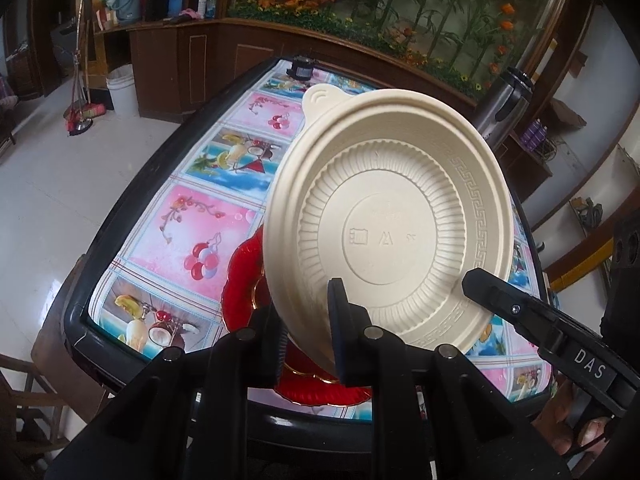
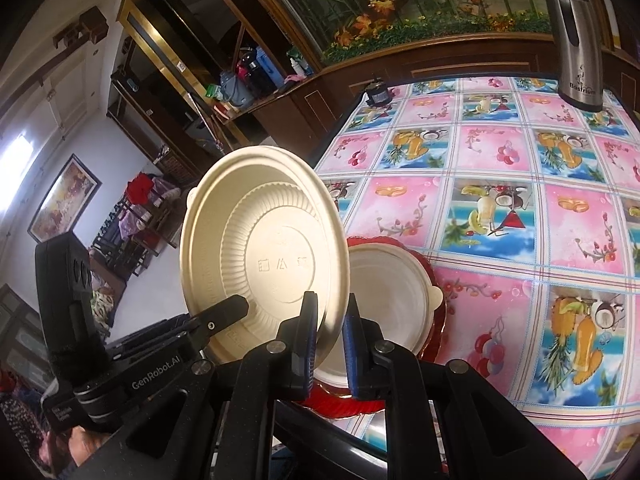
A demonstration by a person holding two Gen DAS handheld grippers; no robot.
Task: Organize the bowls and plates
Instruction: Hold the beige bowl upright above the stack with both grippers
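A cream bowl (image 1: 384, 216) with a ribbed underside is held tilted on edge above the table's near edge; it also shows in the right wrist view (image 2: 264, 264). My left gripper (image 1: 310, 328) is shut on its lower rim. My right gripper (image 2: 330, 336) is shut on the rim too, beside the left one, and shows in the left wrist view (image 1: 492, 292). Below lies a red plate (image 1: 240, 280) with a gold edge. In the right wrist view a second cream bowl (image 2: 388, 296) sits on the red plate (image 2: 432, 276).
The table (image 2: 500, 208) has a pink and blue fruit-patterned cloth and a black rim. A steel thermos (image 2: 576, 36) stands at its far right, a small black object (image 2: 378, 94) at its far edge. A white bucket (image 1: 122, 90) and wooden cabinets stand beyond.
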